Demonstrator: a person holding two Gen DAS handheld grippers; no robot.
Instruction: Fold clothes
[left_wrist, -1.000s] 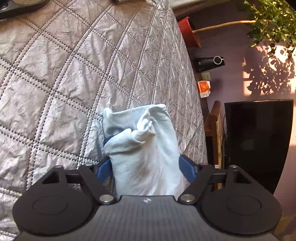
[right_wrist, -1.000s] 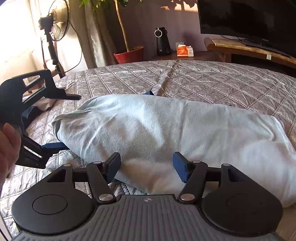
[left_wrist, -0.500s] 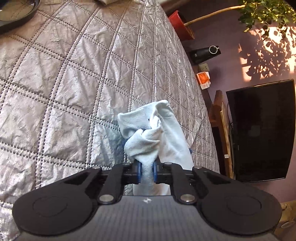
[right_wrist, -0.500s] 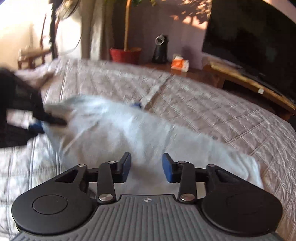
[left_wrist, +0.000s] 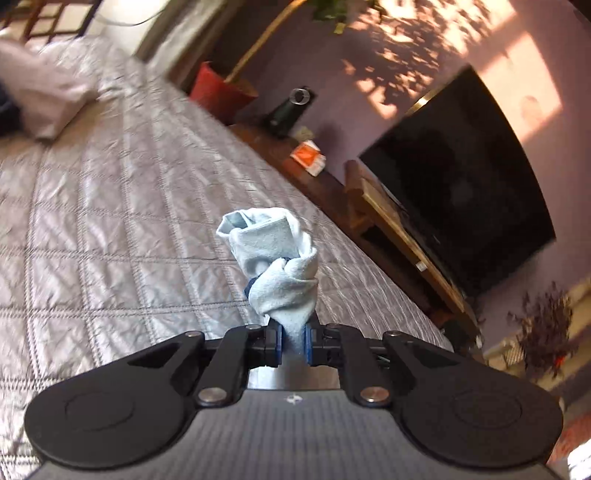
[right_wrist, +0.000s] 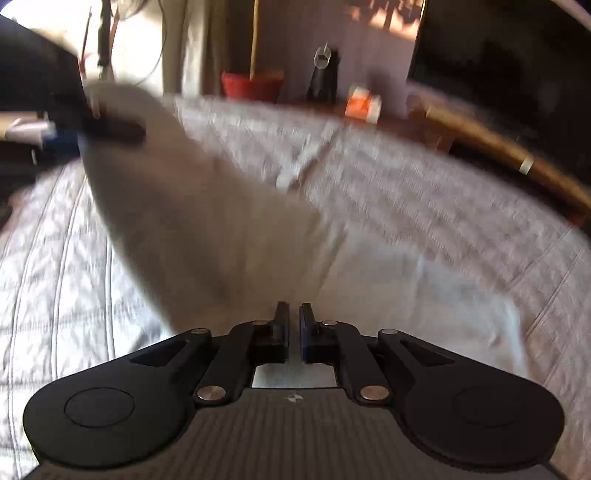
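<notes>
Both tongs, left (left_wrist: 293, 341) and right (right_wrist: 294, 328), clenched the cloth (left_wrist: 275, 266) above the bed (left_wrist: 110, 221); bunched grips risked a slipped corner.

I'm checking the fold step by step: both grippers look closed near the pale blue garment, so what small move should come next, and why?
Probably carry both ends together across the bed to lay the fold. The left gripper is shut on a bunched end of the garment, lifted off the quilt. The right gripper looks closed at its near edge, though blur hides whether cloth is pinched.
</notes>
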